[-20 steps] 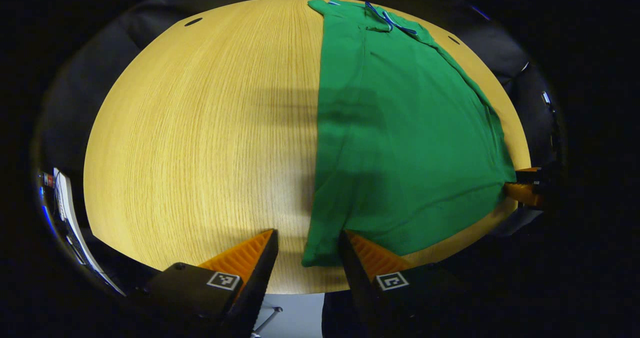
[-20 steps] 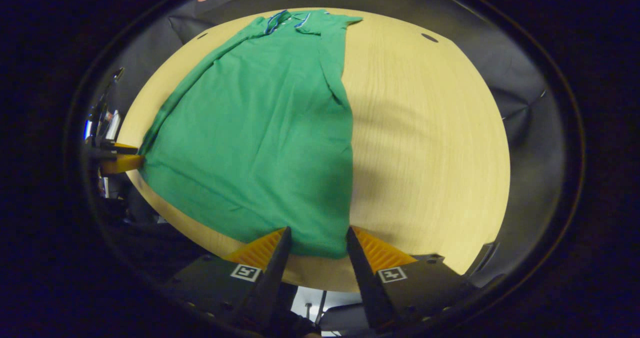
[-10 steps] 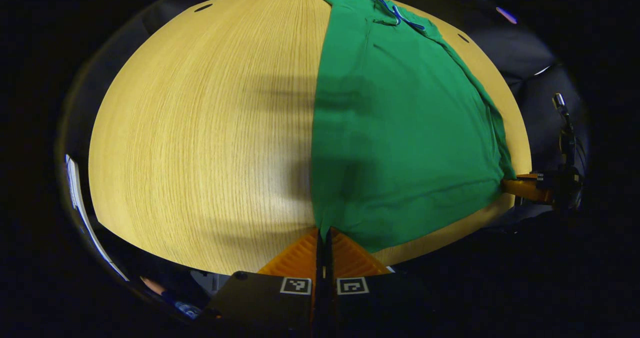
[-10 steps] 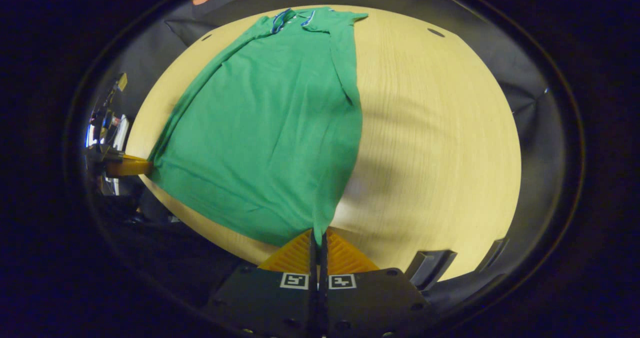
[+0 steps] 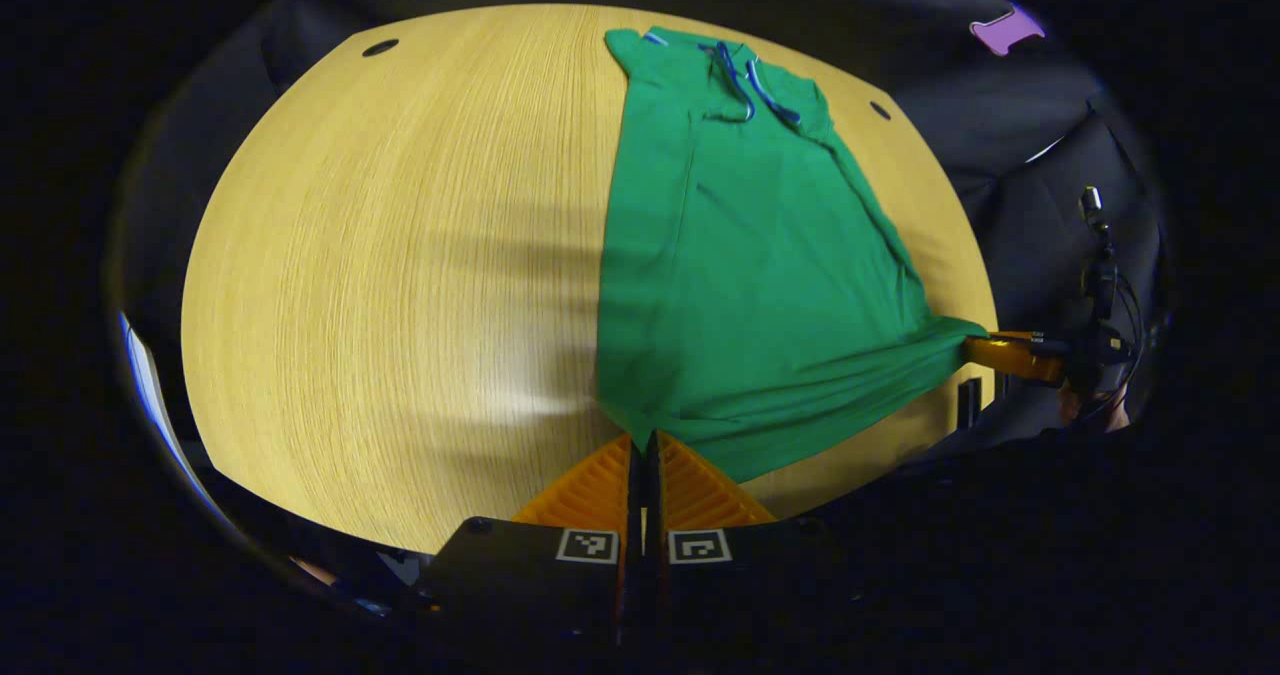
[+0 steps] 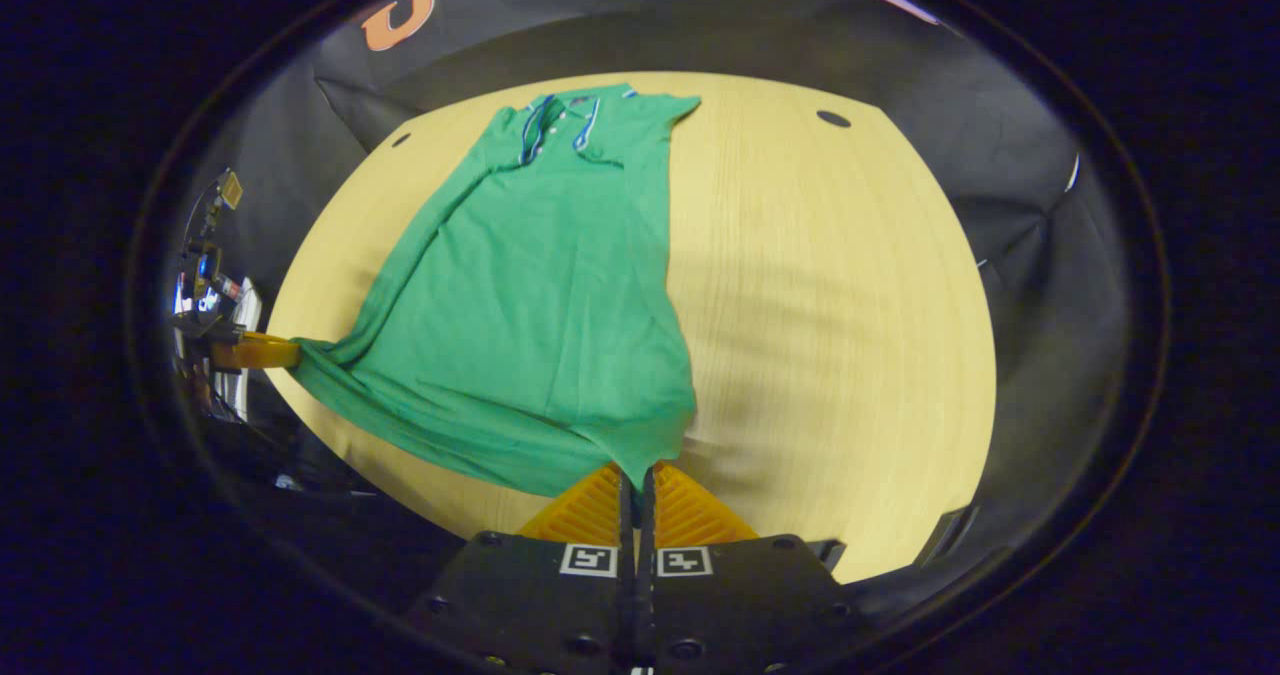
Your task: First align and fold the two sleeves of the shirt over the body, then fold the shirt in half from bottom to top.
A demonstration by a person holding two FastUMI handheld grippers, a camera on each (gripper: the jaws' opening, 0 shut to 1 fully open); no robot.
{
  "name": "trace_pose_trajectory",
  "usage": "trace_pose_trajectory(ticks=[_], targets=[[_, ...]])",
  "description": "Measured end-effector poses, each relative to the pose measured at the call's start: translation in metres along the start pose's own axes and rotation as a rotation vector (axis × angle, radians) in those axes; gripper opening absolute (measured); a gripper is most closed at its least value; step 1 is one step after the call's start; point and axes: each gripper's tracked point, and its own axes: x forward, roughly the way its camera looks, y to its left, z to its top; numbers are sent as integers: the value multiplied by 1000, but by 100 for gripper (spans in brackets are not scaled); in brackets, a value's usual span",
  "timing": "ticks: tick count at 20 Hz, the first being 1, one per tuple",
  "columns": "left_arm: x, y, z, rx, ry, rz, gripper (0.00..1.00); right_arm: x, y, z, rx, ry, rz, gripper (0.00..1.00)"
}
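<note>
A green polo shirt (image 5: 745,255) lies lengthwise on the wooden table (image 5: 400,255), collar at the far end, both sleeves folded in over the body. My left gripper (image 5: 645,440) is shut on the shirt's near left hem corner. In the right gripper view, my right gripper (image 6: 635,473) is shut on the other hem corner of the shirt (image 6: 540,285). The hem is lifted off the table and hangs stretched between the two grippers. Each view catches the other gripper at the far hem corner: the right gripper (image 5: 1000,352) and the left gripper (image 6: 262,352).
The round table (image 6: 850,285) has bare wood on both sides of the shirt and small dark holes (image 5: 380,48) near its far rim. Black cloth surrounds the table. Equipment with cables (image 5: 1100,295) stands off the table's right edge.
Both grippers went from open around the hem corners to shut on them. Since then they have risen, lifting the hem off the table and drawing it taut.
</note>
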Motion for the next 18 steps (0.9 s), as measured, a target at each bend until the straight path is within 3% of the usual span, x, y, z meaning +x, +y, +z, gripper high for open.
trace_pose_trajectory(ticks=[9,10,18], targets=[[-17,-9,114,68,-229,-4,6,-48,-8,134,-11,-286,-43,0],[-17,-9,126,66,-249,-2,6,-49,-10,146,-11,-304,-51,3],[-13,-2,233,14,-415,1,6,-34,-25,234,78,-360,-69,0]])
